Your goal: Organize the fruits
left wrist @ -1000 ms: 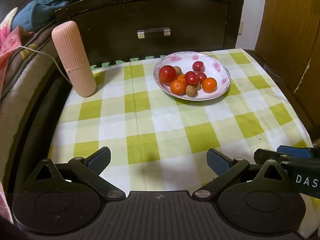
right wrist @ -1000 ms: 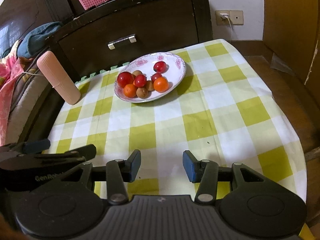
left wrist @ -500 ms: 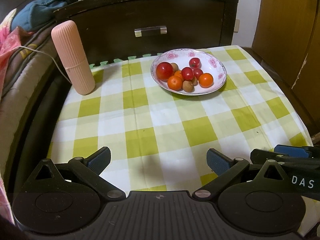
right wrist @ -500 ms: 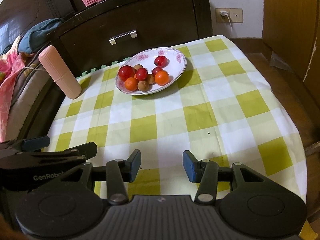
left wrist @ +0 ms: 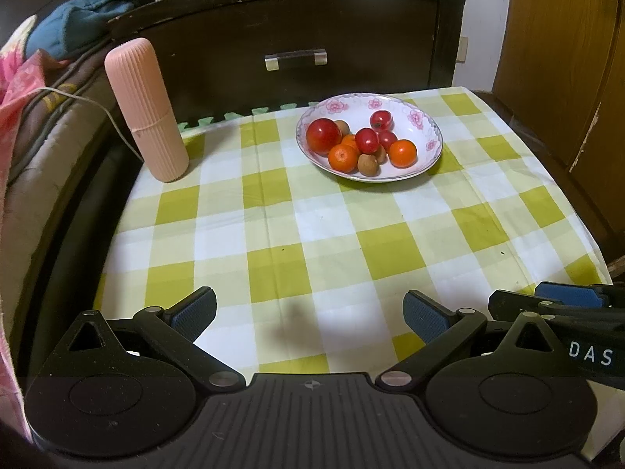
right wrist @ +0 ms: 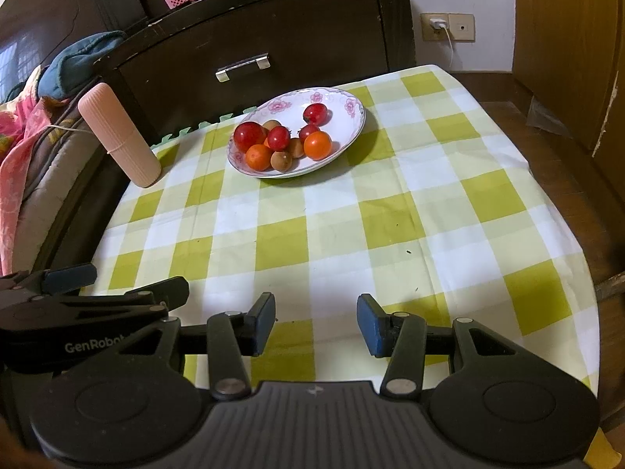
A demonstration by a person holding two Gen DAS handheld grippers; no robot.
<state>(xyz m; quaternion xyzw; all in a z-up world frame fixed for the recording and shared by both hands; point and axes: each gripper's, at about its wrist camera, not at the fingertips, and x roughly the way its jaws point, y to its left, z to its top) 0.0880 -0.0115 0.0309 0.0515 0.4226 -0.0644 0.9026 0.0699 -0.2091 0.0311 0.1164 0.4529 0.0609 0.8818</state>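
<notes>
A white floral plate (left wrist: pixel 424 123) (right wrist: pixel 351 103) stands at the far side of the checked tablecloth. It holds several fruits: red tomatoes (left wrist: pixel 323 135) (right wrist: pixel 249 135), orange tangerines (left wrist: pixel 402 153) (right wrist: pixel 317 145) and small brown fruits (left wrist: pixel 368 164) (right wrist: pixel 281 160). My left gripper (left wrist: pixel 310 312) is open and empty over the near edge of the table, far from the plate. My right gripper (right wrist: pixel 315 320) is open and empty, also at the near edge. Each gripper shows at the side of the other's view.
A pink ribbed cylinder (left wrist: pixel 146 111) (right wrist: pixel 119 135) stands at the table's far left corner. A dark wooden drawer unit (left wrist: pixel 297 39) stands behind the table, bedding lies at the left, and wooden panels (left wrist: pixel 562 58) stand at the right.
Both grippers have drawn back and up a little from the plate, so it looks smaller and farther. Both stay open and empty.
</notes>
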